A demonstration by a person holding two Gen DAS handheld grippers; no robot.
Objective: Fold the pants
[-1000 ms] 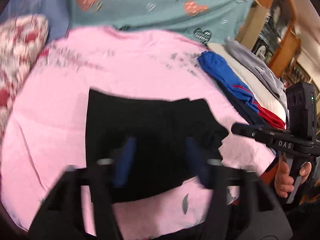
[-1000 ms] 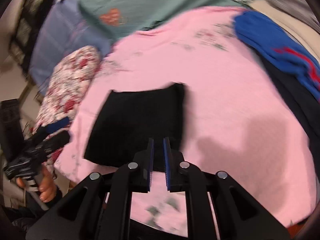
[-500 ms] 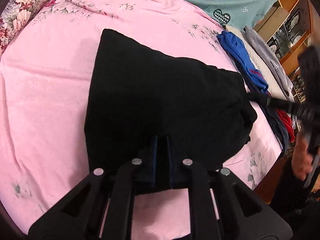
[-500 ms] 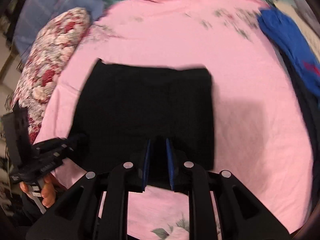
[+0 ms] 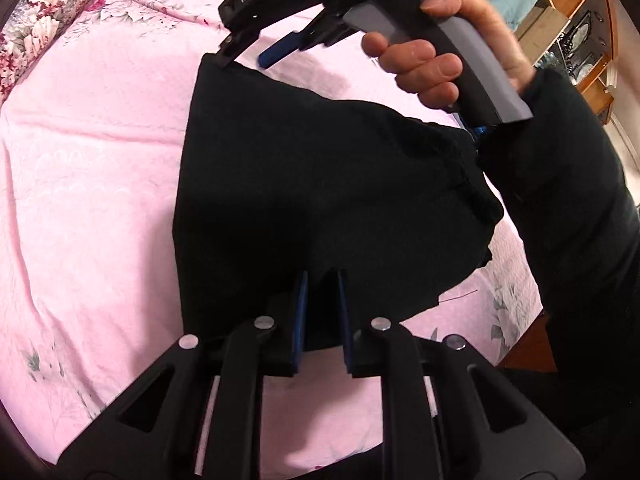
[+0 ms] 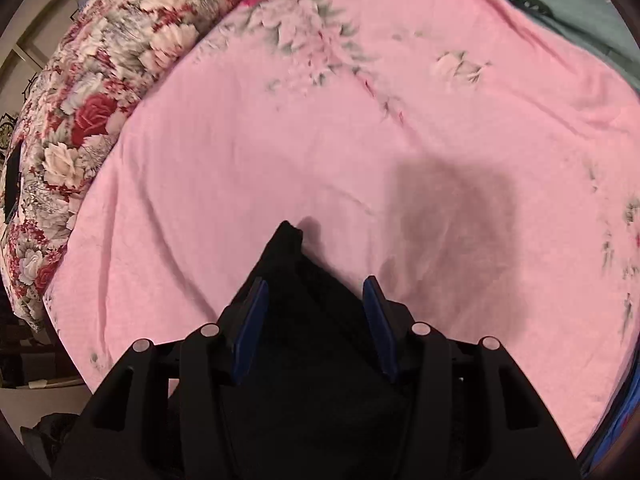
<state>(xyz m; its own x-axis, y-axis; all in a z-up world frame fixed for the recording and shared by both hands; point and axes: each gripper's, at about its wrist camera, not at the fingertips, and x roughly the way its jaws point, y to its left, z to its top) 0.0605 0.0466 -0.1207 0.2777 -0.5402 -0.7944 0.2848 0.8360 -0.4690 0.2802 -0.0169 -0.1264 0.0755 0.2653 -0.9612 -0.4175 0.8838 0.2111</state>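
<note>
Pinching the black cloth pants (image 5: 320, 184), your left gripper (image 5: 322, 316) anchors the near edge while your spread right gripper (image 6: 314, 330) straddles the far corner on the pink bedsheet (image 6: 280, 152).

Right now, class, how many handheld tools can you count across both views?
2. The left tool is near the bottom, clamped on the black pants. The right tool, held in a hand, hovers open over their far corner.
</note>
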